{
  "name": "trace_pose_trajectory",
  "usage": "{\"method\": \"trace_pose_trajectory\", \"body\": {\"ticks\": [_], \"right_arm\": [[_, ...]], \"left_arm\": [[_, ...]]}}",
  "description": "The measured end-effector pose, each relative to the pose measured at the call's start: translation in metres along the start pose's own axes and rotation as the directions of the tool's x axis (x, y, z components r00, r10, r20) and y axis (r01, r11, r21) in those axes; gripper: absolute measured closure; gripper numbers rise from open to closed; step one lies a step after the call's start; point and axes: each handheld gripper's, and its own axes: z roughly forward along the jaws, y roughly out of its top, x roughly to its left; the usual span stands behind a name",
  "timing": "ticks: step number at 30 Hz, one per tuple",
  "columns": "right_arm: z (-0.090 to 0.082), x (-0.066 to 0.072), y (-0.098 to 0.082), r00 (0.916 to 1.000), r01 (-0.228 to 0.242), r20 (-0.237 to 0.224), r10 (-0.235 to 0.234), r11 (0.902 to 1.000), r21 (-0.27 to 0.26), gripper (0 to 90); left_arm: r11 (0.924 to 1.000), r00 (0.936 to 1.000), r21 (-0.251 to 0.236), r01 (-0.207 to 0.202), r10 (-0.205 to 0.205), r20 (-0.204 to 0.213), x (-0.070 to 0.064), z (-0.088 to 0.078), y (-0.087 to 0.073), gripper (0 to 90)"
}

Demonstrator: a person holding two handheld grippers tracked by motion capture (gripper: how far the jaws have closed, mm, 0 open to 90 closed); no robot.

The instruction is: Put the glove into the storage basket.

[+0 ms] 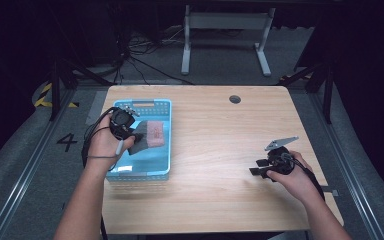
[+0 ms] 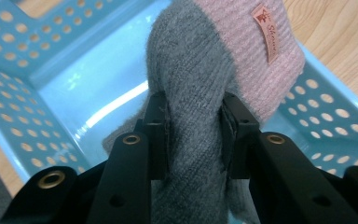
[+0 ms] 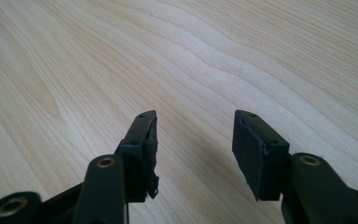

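Observation:
A knitted grey and pink garment (image 2: 200, 79) with a small pink label (image 2: 266, 31) hangs inside the blue perforated basket (image 2: 23, 88). My left gripper (image 2: 195, 135) is shut on its grey part, with both pads pressed into the wool. From above, that gripper (image 1: 130, 134) is over the basket (image 1: 145, 175) at the table's left, and the garment (image 1: 150, 135) sits just to its right. My right gripper (image 3: 195, 149) stands open above bare wood with nothing between its jaws. In the high view it (image 1: 261, 167) rests low at the table's right side.
The wooden table (image 1: 215, 145) stretches broad and bare between the two hands. A round cable hole (image 1: 235, 99) sits near the far edge. Beyond the table stand a white frame (image 1: 225, 30) and floor cables.

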Motion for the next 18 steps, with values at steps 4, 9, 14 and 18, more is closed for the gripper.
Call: {"method": "trace_pose_trajectory", "body": {"ticks": [4,9,14,18], "right_arm": [[0.001,0.000,-0.001,1.0000,0.003,0.000,-0.003,1.0000,0.004,50.7],[0.001,0.001,-0.001,1.0000,0.005,-0.002,-0.005,1.0000,0.006,50.6],[0.004,0.001,-0.001,1.0000,0.009,-0.003,-0.009,0.9999,0.013,50.1],[0.005,0.001,-0.001,0.9999,0.011,-0.003,-0.011,0.9998,0.017,50.1]], "left_arm": [[0.9995,0.9997,0.024,0.020,-0.020,0.011,0.008,0.012,-0.003,68.2],[0.9973,0.9994,0.070,0.022,-0.024,0.024,0.018,0.028,-0.006,68.2],[0.9925,0.9988,0.122,0.013,-0.018,0.045,0.027,0.045,-0.009,68.2],[0.9906,0.9977,0.137,0.011,-0.020,0.065,0.030,0.054,-0.011,68.2]]}}
